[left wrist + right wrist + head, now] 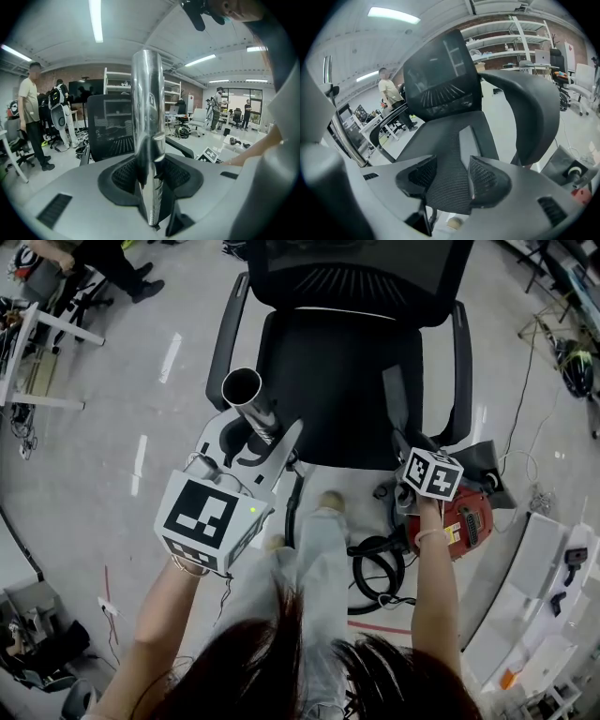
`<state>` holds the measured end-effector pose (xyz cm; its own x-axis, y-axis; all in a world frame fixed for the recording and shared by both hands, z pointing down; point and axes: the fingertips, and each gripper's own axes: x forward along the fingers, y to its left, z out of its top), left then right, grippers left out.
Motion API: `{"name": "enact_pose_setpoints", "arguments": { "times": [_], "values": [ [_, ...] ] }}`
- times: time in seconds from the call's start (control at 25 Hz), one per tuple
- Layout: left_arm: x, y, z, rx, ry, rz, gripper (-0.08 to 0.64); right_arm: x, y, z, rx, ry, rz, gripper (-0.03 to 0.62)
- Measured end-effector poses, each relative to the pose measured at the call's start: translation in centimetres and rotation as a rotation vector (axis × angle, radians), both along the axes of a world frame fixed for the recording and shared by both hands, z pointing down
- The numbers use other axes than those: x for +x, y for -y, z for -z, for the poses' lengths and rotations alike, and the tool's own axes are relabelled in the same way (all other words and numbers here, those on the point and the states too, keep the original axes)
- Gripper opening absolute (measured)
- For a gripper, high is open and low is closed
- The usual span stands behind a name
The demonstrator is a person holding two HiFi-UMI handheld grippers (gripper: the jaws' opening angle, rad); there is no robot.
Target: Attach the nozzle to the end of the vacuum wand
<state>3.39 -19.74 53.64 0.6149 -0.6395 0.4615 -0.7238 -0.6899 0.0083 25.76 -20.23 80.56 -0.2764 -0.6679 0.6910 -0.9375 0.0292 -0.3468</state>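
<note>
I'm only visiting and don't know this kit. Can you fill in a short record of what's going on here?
left gripper: shut on the shiny metal wand, open end up
right gripper: open, holding nothing, over the chair seat
nozzle: grey, lying on the black chair seat ahead of the right gripper, not gripped
floor: red vacuum body and black hose by the chair
progress: nozzle not yet on the wand

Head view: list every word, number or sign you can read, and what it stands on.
No readable words or numbers anywhere.
Left marker cube and right marker cube: black-and-white square patterns only, no letters.
Red vacuum body: pale marking, too small to read.
</note>
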Motion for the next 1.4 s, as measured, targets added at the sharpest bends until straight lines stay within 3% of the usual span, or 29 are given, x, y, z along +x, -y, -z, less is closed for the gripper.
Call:
{"name": "enact_pose_setpoints", "arguments": {
  "times": [0.16, 0.36, 0.96, 1.4],
  "values": [
    [-0.1, 0.4, -0.2, -0.005, -0.007, 0.006, 0.147, -0.1, 1.2, -1.6, -0.018, 0.009, 0.01, 0.225],
    [-0.2, 0.7, -0.5, -0.02, -0.013, 0.018, 0.147, 1.0, 2.6, -3.3, -0.064, -0.048, 0.007, 0.242],
    [-0.4, 1.9, -0.1, -0.024, -0.057, 0.064, 0.146, 2.3, 5.9, -8.0, -0.184, -0.033, -0.03, 0.253],
    [-0.5, 2.4, -0.5, -0.043, -0.047, 0.086, 0.146, 1.8, 6.7, -10.7, -0.297, -0.032, 0.039, 0.261]
  ]
}}
